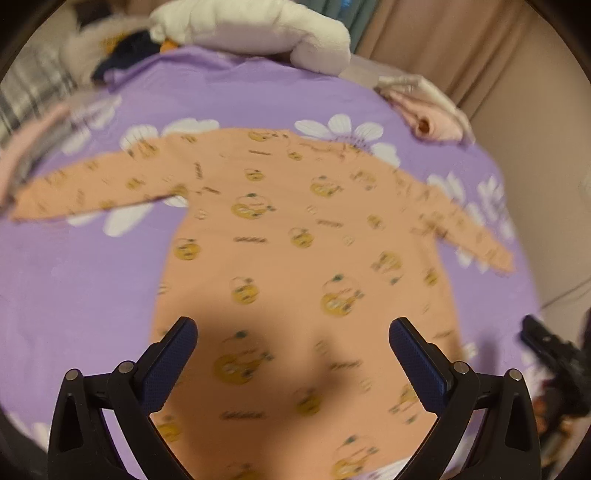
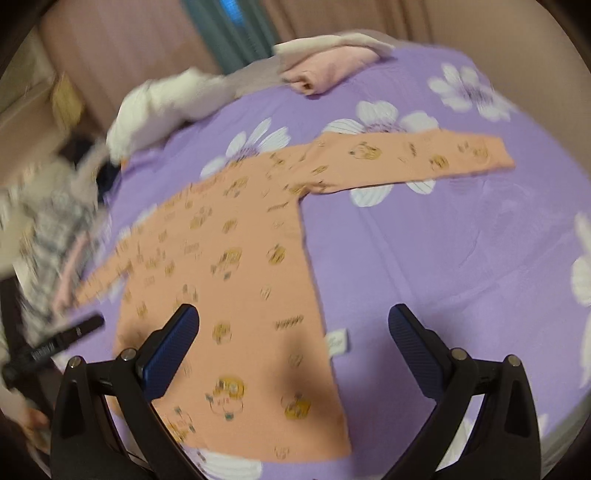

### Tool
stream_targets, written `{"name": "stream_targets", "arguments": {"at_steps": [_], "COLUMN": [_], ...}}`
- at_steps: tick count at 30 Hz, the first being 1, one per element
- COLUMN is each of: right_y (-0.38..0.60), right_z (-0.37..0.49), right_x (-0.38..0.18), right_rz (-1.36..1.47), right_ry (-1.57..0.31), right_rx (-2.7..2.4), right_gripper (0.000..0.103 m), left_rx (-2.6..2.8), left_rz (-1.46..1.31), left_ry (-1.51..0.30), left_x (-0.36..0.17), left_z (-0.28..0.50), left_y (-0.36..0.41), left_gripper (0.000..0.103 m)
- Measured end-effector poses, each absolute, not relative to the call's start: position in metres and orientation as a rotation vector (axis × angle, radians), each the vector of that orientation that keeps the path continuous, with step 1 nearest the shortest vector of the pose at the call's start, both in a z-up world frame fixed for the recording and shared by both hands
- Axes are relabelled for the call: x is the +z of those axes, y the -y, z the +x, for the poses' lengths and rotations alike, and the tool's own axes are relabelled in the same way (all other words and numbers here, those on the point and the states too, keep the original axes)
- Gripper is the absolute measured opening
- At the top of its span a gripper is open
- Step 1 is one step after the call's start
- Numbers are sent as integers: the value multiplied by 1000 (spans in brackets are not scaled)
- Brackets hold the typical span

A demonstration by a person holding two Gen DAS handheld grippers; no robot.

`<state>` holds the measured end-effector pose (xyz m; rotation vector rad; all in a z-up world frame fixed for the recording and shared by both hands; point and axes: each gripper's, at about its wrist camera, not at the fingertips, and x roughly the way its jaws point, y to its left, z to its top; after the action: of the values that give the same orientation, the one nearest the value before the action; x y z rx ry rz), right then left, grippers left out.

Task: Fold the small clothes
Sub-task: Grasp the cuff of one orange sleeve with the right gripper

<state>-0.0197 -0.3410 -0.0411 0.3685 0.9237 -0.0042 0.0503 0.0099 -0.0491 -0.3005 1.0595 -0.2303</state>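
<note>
Peach-orange cotton, printed with small yellow cartoon faces, makes up the long-sleeved child's top (image 1: 295, 236) that lies flat and face-up on the purple bedsheet with white daisy flowers (image 1: 74, 280), its body smoothed out and both sleeves stretched out to the sides. From the left wrist view the left gripper (image 1: 293, 334) hangs above the lower body of the top, its jaws spread wide apart with nothing between them, and its blue ribbed pads (image 1: 173, 365) are clear of the cloth. From the right wrist view the right gripper (image 2: 294, 319) is likewise spread wide and empty, one finger over the hem side of the top and the other over bare sheet just beside the garment's edge; a small white label (image 2: 338, 341) peeks out at that edge. At the far side of the bed sit a folded pink garment (image 2: 325, 72) and a fluffy white plush bundle (image 1: 255, 29), well apart from the top. A pile of grey checked cloth (image 2: 55, 243) lies near one sleeve end. Both views are somewhat blurred.
</note>
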Motion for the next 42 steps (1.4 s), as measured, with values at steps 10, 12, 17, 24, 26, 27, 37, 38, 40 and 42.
{"name": "stream_targets", "arguments": {"at_steps": [10, 12, 17, 24, 26, 27, 37, 38, 40, 42], "right_y": [487, 510, 553, 574, 573, 580, 594, 591, 585, 577], "right_z": [38, 51, 71, 104, 115, 115, 121, 124, 122, 123], "right_x": [-95, -106, -126, -128, -125, -128, -126, -121, -112, -92], "right_rz": [941, 1004, 1169, 1206, 1199, 1196, 1119, 1085, 1024, 964], "right_ry": [-755, -707, -605, -528, -523, -518, -555, -562, -558, -553], "right_rx": [-182, -180, -234, -254, -276, -279, -321, -323, -303, -287], "right_gripper": [101, 99, 87, 70, 61, 53, 12, 12, 11, 11], "left_rx": [-226, -204, -186, -164, -157, -153, -85, -76, -49, -29], "left_rz": [-566, -560, -538, -529, -518, -512, -481, -474, -463, -465], "left_ry": [-1017, -1022, -1003, -1015, -1019, -1021, -1045, -1051, -1065, -1085], "left_x": [-64, -68, -70, -76, -76, -76, -79, -79, -81, -84], "left_z": [91, 98, 106, 111, 111, 111, 111, 111, 111, 111], "left_y": [-47, -50, -51, -50, -49, -49, -53, -53, -54, -57], "left_gripper": [103, 103, 103, 103, 103, 103, 103, 103, 103, 103]}}
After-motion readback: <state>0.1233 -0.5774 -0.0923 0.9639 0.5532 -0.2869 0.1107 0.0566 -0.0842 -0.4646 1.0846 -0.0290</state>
